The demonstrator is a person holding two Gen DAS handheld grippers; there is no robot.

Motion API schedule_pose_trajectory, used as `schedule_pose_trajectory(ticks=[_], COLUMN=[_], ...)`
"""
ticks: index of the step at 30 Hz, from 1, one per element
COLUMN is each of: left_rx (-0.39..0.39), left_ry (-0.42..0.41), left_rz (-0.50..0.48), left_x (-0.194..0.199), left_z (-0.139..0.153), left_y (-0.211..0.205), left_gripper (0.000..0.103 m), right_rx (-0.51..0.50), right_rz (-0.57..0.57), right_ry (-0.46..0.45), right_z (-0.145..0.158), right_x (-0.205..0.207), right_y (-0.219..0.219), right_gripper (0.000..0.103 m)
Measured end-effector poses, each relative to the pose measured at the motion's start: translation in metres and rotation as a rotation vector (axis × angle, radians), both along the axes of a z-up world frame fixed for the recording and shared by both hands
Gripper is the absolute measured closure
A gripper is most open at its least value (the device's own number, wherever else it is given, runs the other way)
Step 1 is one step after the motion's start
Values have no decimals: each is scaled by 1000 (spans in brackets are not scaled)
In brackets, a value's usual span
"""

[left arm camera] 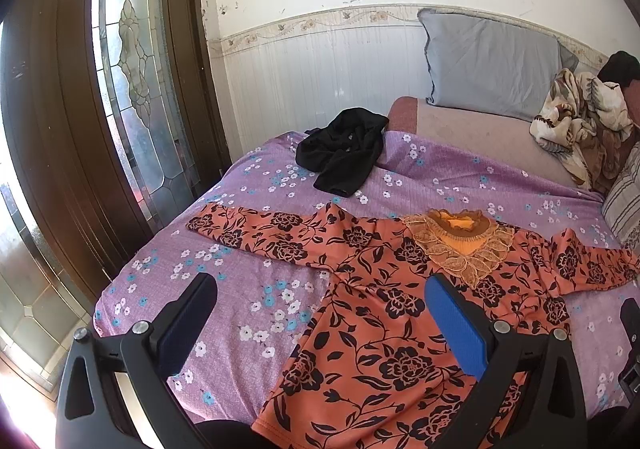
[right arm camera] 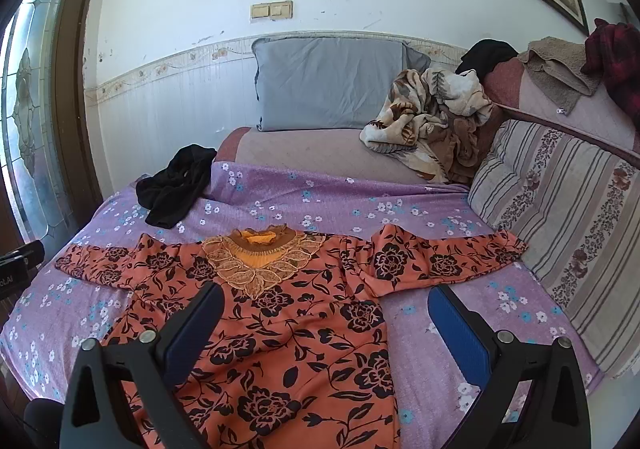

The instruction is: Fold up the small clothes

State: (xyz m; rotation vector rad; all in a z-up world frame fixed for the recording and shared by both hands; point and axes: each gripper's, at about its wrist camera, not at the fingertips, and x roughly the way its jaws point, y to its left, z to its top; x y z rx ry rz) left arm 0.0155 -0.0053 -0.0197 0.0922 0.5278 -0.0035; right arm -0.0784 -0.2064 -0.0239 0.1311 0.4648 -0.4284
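Note:
An orange top with black flowers lies flat on the purple flowered sheet, both sleeves spread out sideways and a lace collar at the far end. My left gripper hovers open over the top's left side and hem, nothing between its fingers. My right gripper hovers open over the top's right side, also holding nothing. A crumpled black garment lies beyond the top at the far left of the sheet.
A grey pillow leans on the back wall. A crumpled patterned blanket lies far right, next to a striped cushion. A glazed wooden door stands left of the bed.

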Motion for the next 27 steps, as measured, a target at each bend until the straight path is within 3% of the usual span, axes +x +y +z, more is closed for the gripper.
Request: schedule_pose_trajectory(ticks=[20,23,27], left_rx=[22,15,11], left_ry=[-4,42,192], left_rz=[-10,-48,-118], left_x=[30,52,102], left_z=[-8,-18,-62], left_y=[-24,-36,-65], left_gripper=[0,0,0], right_rx=[33,78,231], right_rz=[-9,-19,-64], right_ry=[7,0,-8], right_z=[-13,-18,-42], right_x=[34,45,70], right_y=[-24,-47,-113], right_gripper=[0,0,0])
